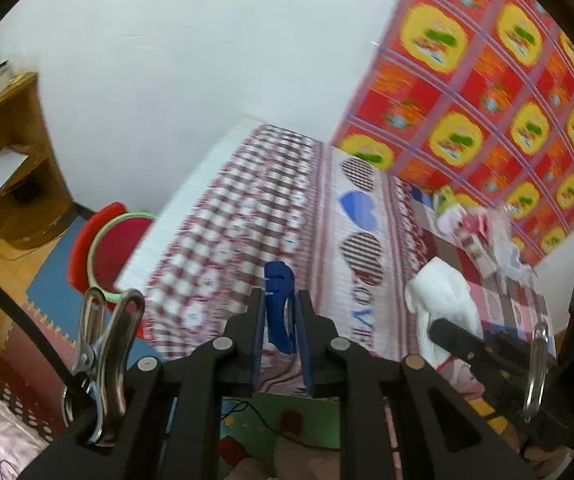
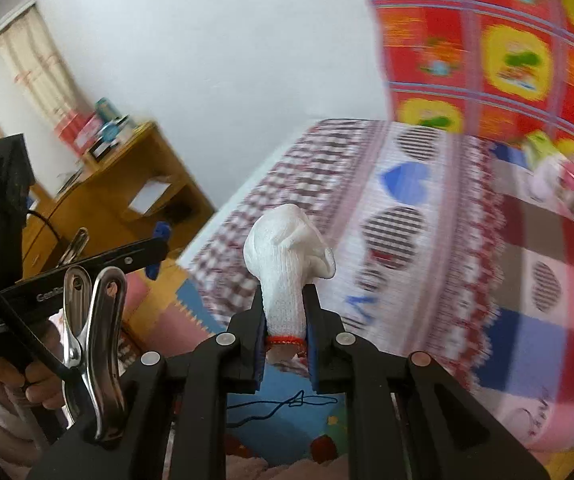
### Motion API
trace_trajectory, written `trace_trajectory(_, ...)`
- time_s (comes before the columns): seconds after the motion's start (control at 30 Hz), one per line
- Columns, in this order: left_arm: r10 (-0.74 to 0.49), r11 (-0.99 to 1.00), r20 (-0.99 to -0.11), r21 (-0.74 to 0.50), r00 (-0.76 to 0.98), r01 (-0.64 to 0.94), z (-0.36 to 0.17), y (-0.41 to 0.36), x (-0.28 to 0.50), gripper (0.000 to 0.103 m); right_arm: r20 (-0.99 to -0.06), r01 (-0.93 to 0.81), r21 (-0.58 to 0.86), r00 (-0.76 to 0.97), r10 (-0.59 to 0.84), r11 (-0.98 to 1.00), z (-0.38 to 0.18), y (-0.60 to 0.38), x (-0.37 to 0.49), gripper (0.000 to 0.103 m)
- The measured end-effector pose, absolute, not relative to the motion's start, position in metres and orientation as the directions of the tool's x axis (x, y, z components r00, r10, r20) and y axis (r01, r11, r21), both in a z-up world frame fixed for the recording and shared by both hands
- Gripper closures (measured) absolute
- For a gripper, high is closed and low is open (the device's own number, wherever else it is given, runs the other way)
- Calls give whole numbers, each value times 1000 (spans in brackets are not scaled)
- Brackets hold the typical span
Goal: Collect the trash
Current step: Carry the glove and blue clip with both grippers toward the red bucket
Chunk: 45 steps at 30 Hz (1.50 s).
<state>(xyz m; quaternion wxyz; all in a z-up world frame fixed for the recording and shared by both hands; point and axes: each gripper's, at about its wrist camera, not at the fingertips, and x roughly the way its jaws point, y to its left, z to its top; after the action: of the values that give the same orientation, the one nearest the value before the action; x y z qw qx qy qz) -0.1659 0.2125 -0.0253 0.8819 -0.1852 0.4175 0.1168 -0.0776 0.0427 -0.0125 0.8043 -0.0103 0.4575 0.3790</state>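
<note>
Over the bed [image 1: 247, 208], left claw [image 1: 281, 316] pinches a blue scrap [image 1: 278, 304]; right claw [image 2: 285, 312] pinches a white glove [image 2: 287, 248].

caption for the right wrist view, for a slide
Right gripper clamps a white glove above the bed.

We see a crumpled blue scrap [image 1: 279, 304], stiff plastic or paper by the look, standing upright and pinched between two fingers over the checked bedspread. We also see a white knit glove [image 2: 289, 256] with a red-stitched cuff, bunched up and pointing upward, clamped at the cuff end. We note a blurred heap of pink-and-white wrappers [image 1: 475, 232] on the bed near the red patterned wall.
</note>
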Motion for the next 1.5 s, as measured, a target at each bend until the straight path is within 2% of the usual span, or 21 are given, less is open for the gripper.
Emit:
trace_trajectory(0.5, 205, 807, -765, -221, 610, -548, -15, 327, -195, 87, -731, -776, 360, 110, 673, 518, -11, 186, -69, 86)
trace_trajectory(1.0, 295, 708, -765, -227, 572, -668, -16, 433, -170, 87, -746, -853, 355, -12, 666, 383, -24, 310, -8, 86)
trace_trajectory(1.3, 260, 694, -784, -254, 564, -673, -41, 490, -149, 87, -783, -823, 362, -13, 622, 438, -53, 365, 10, 86)
trace_trajectory(1.5, 172, 747, -805, -269, 568, -608, -70, 525, -128, 87, -818, -771, 347, 29, 574, 534, -74, 391, 18, 86)
